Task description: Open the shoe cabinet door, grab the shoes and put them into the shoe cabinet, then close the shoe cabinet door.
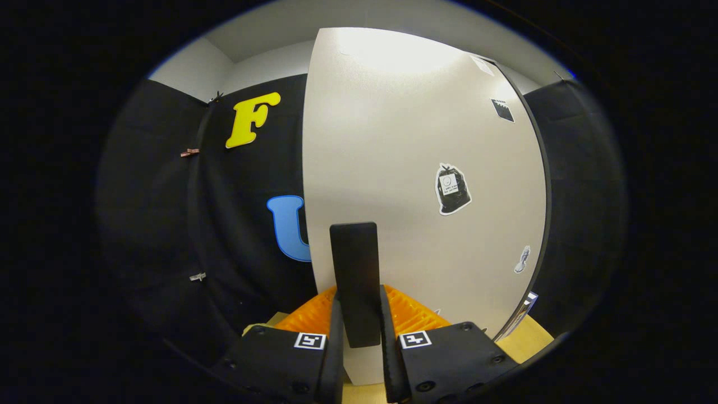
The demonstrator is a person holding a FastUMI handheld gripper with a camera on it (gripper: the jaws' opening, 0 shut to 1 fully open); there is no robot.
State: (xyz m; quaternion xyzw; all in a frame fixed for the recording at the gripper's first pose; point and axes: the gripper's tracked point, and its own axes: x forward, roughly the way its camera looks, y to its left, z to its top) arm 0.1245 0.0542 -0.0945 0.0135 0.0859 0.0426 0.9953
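The white shoe cabinet door (404, 146) stands upright directly ahead of me and very close. It carries a few stickers. A black flat upright handle (354, 269) sticks out from the door near its left edge. My gripper (359, 306) is shut on the lower part of this handle, with one black finger (334, 342) pressing on each side. Orange ridged parts (412, 314) of the gripper show just behind the fingers. The door hides the inside of the cabinet, and I see no shoes.
Black booth cloth (241, 235) hangs to the left of the door's free edge and also to its right. A dark trim (543, 185) runs down the door's right edge. A pale wooden surface (530, 339) lies low at the right.
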